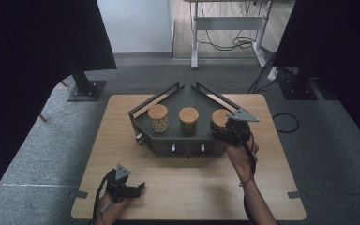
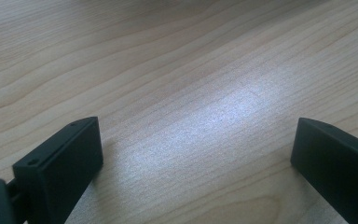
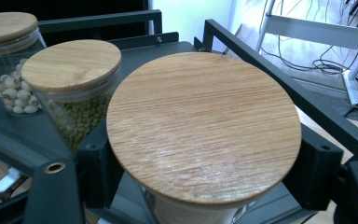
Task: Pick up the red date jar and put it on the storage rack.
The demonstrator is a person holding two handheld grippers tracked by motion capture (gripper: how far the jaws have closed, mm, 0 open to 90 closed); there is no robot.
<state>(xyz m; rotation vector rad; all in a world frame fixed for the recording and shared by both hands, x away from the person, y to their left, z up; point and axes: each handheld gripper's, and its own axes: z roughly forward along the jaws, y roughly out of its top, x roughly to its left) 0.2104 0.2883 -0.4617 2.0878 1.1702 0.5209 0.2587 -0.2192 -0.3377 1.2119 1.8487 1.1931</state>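
Observation:
A dark metal rack (image 1: 178, 96) stands at the middle of the wooden table (image 1: 183, 187) and holds three glass jars with round bamboo lids. My right gripper (image 1: 219, 130) is shut on the right jar (image 1: 219, 116); in the right gripper view its two black jaws press on either side just under the wide lid (image 3: 204, 123). The middle jar (image 3: 72, 70) holds green beans and the left jar (image 3: 9, 32) holds white beans. My left gripper (image 1: 139, 188) rests near the table's front left edge. Its jaws (image 2: 196, 154) stand wide open over bare wood.
The rack has raised rails (image 3: 279, 79) around its back and a front wall with small knobs (image 1: 187, 147). Black stands (image 1: 86, 89) flank the table on grey carpet. A desk frame with cables (image 1: 229, 42) stands behind.

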